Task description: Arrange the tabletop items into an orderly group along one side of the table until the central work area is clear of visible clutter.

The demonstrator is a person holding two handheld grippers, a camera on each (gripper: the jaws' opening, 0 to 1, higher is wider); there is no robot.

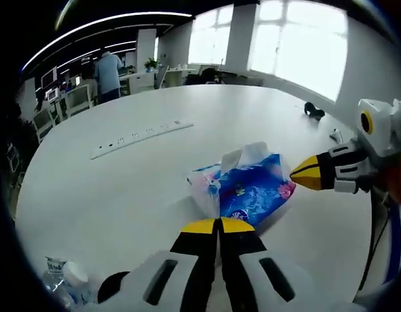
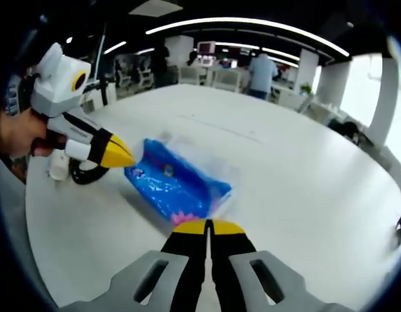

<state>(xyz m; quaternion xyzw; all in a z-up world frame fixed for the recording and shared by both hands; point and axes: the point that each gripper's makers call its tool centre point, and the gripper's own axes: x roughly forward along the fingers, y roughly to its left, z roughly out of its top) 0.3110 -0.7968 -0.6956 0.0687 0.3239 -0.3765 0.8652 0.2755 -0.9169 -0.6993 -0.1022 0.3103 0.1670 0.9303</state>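
Jaws of the left gripper (image 1: 219,225) were pressed together with their yellow tips meeting, holding nothing, and stood just short of the near edge of the blue tissue pack (image 1: 247,186). The pack lay on the white table (image 1: 109,188) with a white tissue standing up from its top. In the left gripper view the right gripper (image 1: 299,173) entered from the right, its yellow tip closed to a point and touching, or all but touching, the pack's far corner. In the right gripper view the right gripper's (image 2: 208,227) own jaws were likewise clenched tip to tip and empty, set just before the pack (image 2: 175,182), while the left gripper (image 2: 125,156) met the pack's opposite end. A clear water bottle (image 1: 62,281) and a black round object (image 1: 112,285) lay near the left gripper's base. A white power strip (image 1: 142,138) was set into the table further off, and a small black object (image 1: 314,110) rested near the far edge.
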